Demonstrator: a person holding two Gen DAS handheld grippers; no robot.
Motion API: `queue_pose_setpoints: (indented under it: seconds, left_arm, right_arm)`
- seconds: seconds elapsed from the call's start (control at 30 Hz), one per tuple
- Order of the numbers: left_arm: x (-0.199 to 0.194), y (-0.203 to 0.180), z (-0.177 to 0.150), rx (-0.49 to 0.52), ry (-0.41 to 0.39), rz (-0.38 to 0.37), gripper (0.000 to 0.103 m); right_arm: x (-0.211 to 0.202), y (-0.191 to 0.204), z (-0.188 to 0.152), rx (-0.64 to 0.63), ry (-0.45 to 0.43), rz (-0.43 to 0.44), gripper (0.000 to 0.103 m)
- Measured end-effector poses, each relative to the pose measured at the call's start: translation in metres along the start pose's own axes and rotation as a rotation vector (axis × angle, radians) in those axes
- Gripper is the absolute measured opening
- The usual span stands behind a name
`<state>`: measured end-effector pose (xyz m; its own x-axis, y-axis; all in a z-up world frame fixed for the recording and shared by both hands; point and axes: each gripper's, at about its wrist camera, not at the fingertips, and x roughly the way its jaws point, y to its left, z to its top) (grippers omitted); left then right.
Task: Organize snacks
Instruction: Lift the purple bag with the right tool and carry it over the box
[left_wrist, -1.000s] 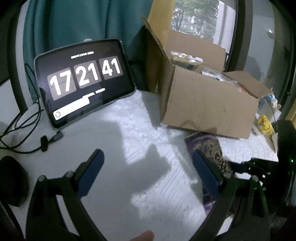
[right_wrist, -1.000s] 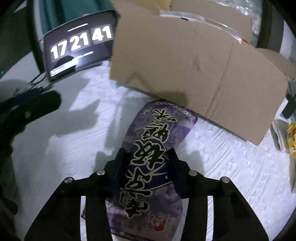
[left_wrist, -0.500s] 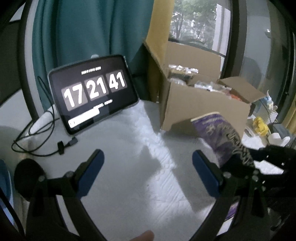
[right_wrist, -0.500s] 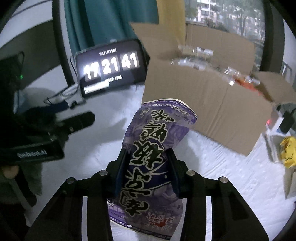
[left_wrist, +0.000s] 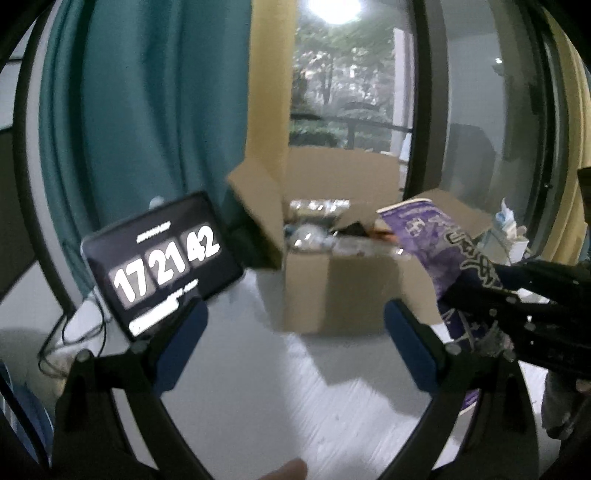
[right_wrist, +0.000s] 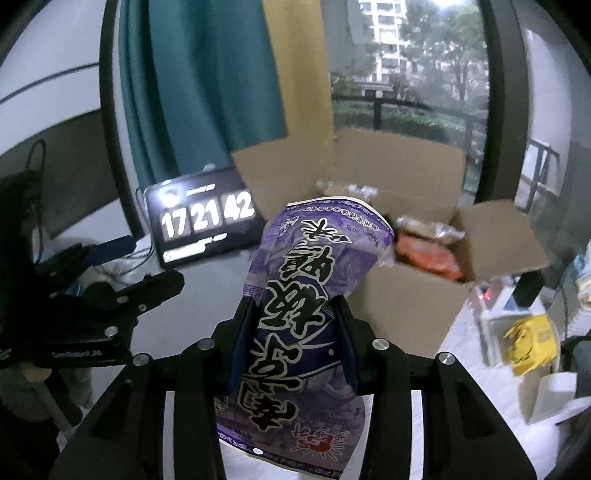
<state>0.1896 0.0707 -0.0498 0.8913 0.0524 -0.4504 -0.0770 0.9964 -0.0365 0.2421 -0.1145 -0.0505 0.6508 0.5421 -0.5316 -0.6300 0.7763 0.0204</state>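
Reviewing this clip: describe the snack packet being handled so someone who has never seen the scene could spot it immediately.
Start at the open cardboard box on the white table, right of the tablet clock. In front of the box, the right gripper has its jaws closed on the purple snack bag, held off the table. Its purple wrapper with large black-and-white characters separates it from the orange packets inside the box.

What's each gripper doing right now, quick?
Left gripper: open, holding nothing.
Right gripper: shut on the purple snack bag.
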Motion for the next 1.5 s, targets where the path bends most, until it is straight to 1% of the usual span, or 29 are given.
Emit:
queue_pose_setpoints:
  seconds: [0.2,0.37,0.7,0.87,1.03,1.2,1.3,1.37,1.4,1.47,1.5]
  left_arm:
    - [0.003,-0.016,0.025,0.043,-0.042,-0.034,0.097]
    - [0.008,-0.028,0.042,0.063,-0.067,-0.049,0.097]
    - [0.031,-0.041,0.060,0.086,-0.083,-0.066,0.097]
    - [0.047,-0.041,0.072,0.062,-0.081,-0.062,0.097]
    - [0.053,-0.042,0.092,0.037,-0.125,-0.082,0.097]
    - [0.067,-0.043,0.109,0.032,-0.146,-0.086,0.097]
    - [0.079,-0.041,0.119,0.037,-0.168,-0.071,0.097]
    - [0.089,-0.039,0.124,0.041,-0.194,-0.047,0.097]
    - [0.096,-0.039,0.125,0.050,-0.209,-0.024,0.097]
    - [0.118,-0.037,0.127,0.067,-0.184,0.025,0.097]
    - [0.128,-0.034,0.129,0.062,-0.172,0.026,0.097]
  right_arm:
    - [-0.007,-0.020,0.015,0.019,-0.038,-0.032,0.044]
    - [-0.008,-0.035,0.026,0.030,-0.057,-0.055,0.044]
    - [0.002,-0.062,0.045,0.053,-0.089,-0.088,0.044]
    - [0.009,-0.070,0.056,0.043,-0.103,-0.106,0.044]
    - [0.020,-0.079,0.066,0.042,-0.113,-0.122,0.044]
    - [0.033,-0.092,0.080,0.048,-0.119,-0.140,0.044]
    - [0.040,-0.097,0.086,0.051,-0.119,-0.146,0.044]
    - [0.049,-0.104,0.093,0.051,-0.117,-0.158,0.044]
    - [0.054,-0.107,0.096,0.053,-0.114,-0.162,0.044]
    - [0.064,-0.113,0.102,0.065,-0.108,-0.162,0.044]
    - [0.070,-0.117,0.106,0.069,-0.102,-0.166,0.044]
